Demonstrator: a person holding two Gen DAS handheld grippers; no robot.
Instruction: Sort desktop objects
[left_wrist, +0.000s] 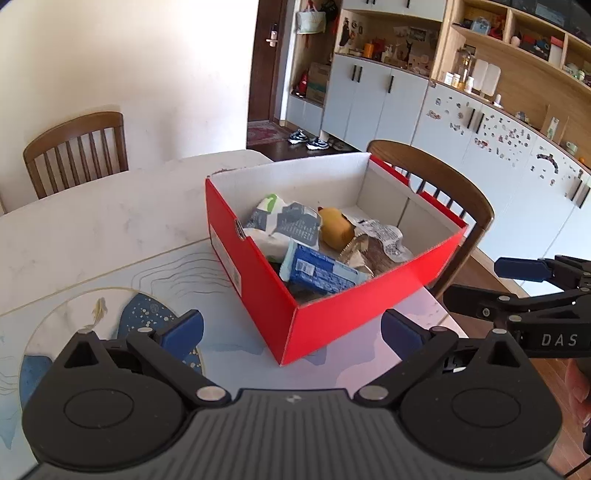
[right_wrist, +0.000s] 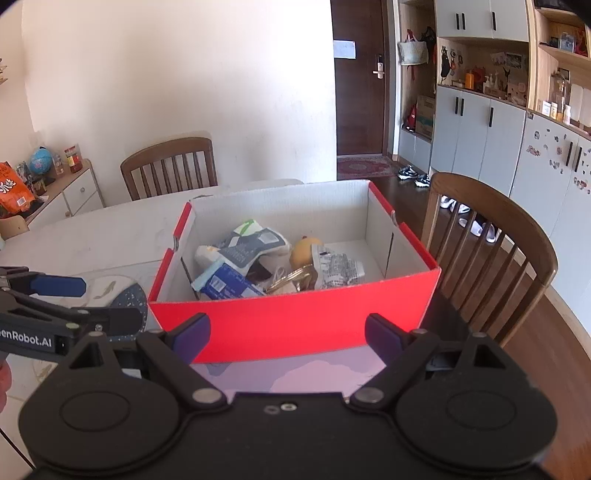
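From the left wrist view, the left gripper (left_wrist: 291, 330) stands spread wide with nothing between its blue pads, hovering over the mat (left_wrist: 110, 317) just short of the near corner of the red box (left_wrist: 325, 314). The box sits toward the table (left_wrist: 92, 221) edge on the chair side, one corner close to that edge. Inside lie a white pouch (left_wrist: 284, 221), a blue pack (left_wrist: 321, 271), a yellow toy (left_wrist: 334, 227) and a crinkled wrapper (left_wrist: 388, 236), all piled toward the near wall. The right gripper (left_wrist: 517, 284) shows at the right, past the table edge, its fingers apart.

My worry here: a push from the left gripper against that corner could slide the light cardboard toward the edge and tip it off beside the chair (left_wrist: 443, 177).

From the right wrist view, the right gripper (right_wrist: 288, 334) is spread as wide as it goes and empty, sitting just in front of the box's long red wall (right_wrist: 295, 325). The same pile shows: pouch (right_wrist: 255, 240), blue pack (right_wrist: 229, 284), toy (right_wrist: 303, 251), wrapper (right_wrist: 338, 271), with what look like metal rings (right_wrist: 291, 280) between them. The left gripper (right_wrist: 85, 295) is at the left, over the mat.

Reaching in from this low, the lower finger may catch the wall and drag the box. The items overlap, so a pinch could lift two at once or slip off the slick wrapper.
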